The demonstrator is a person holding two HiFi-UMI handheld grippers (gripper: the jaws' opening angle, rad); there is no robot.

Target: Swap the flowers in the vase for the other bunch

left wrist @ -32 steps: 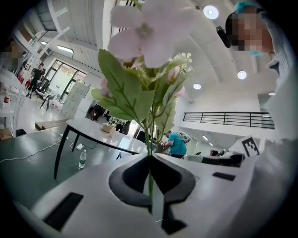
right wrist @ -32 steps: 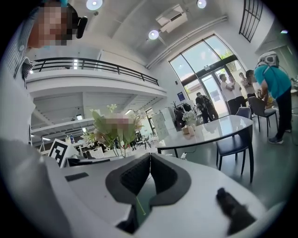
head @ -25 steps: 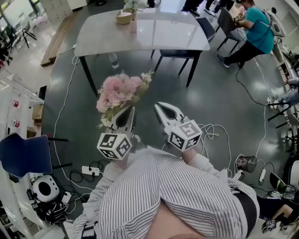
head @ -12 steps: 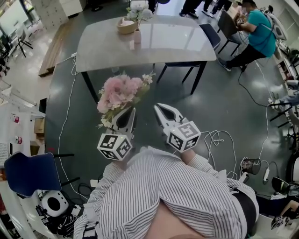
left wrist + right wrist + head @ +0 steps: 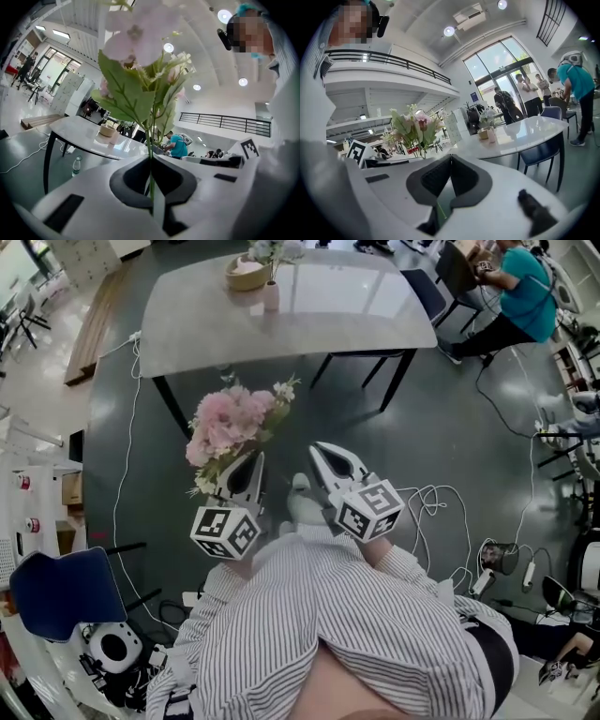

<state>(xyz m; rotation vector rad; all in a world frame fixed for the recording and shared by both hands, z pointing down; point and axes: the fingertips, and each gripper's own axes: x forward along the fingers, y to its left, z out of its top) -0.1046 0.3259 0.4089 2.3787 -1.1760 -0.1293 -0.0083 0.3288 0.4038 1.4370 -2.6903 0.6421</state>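
- My striped shirt [image 5: 337,624] fills the bottom of the head view, and both grippers reach up out of it toward the middle of the frame.
- My left gripper [image 5: 246,459] sits left of centre. Its jaws are clenched on the thin green stem [image 5: 150,140] of the pink bunch [image 5: 228,418], which runs straight up between them in the left gripper view.
- The blooms and leaves of that bunch stand just above the left jaws in the head view, in the air over the dark floor [image 5: 422,446] and clear of everything else.
- My right gripper [image 5: 320,449] is beside the left one, a little right of centre. In the right gripper view its jaws are pressed together with nothing between them.
- A white cable [image 5: 436,502] loops over the floor at the right.
- A blue chair [image 5: 61,582] stands at the lower left.
- Further off, in the upper part of the head view, is the pale surface [image 5: 309,320] on dark legs.
- Near its far left edge, at the top of the frame, stands the small vase [image 5: 271,294] with pale flowers [image 5: 272,249] in it.
- A round bowl [image 5: 246,274] sits just left of the vase.
- A person in a teal top [image 5: 520,296] sits at the upper right, beyond the surface.
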